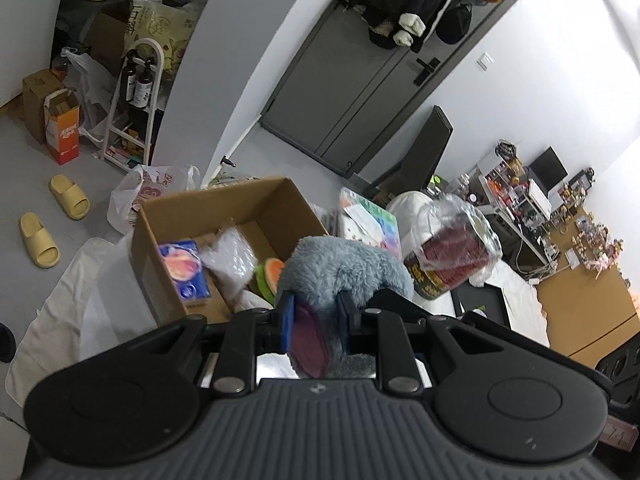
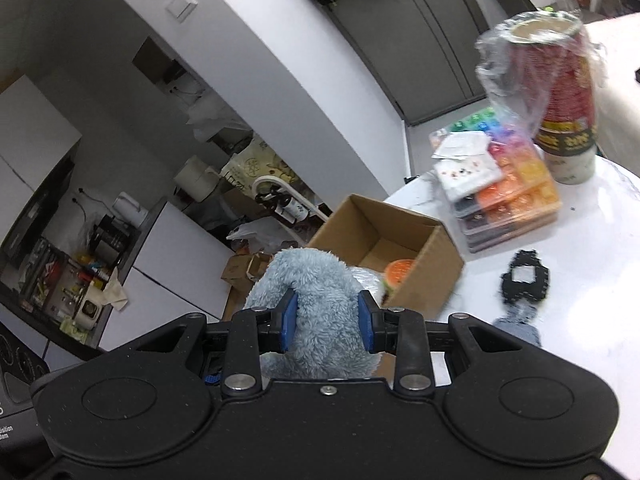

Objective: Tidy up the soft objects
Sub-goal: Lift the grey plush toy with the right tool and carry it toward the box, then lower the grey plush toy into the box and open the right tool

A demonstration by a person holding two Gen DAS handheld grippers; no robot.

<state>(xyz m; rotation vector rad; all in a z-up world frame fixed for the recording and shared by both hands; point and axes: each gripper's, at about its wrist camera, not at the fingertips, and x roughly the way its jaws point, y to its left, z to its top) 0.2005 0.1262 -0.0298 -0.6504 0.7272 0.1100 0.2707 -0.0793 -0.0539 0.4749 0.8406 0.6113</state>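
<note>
A fluffy grey-blue plush (image 1: 344, 268) with a maroon patch hangs in the air, and my left gripper (image 1: 318, 326) is shut on it. The right wrist view shows the same plush (image 2: 316, 284) pinched between the blue pads of my right gripper (image 2: 327, 326), which is shut on it too. Just beyond the plush stands an open cardboard box (image 1: 160, 224) on the white table (image 2: 580, 320). Inside the box lie an orange-and-green soft toy (image 1: 272, 272), a blue packet (image 1: 186, 268) and a clear wrapper (image 1: 232, 256). The plush hides part of the box's near side.
A wrapped stack of red paper cups (image 2: 560, 92), a pile of colourful trays (image 2: 516, 192) and a black hair claw (image 2: 522, 278) sit on the table right of the box. Yellow slippers (image 1: 68, 196), bags and cartons lie on the floor at left.
</note>
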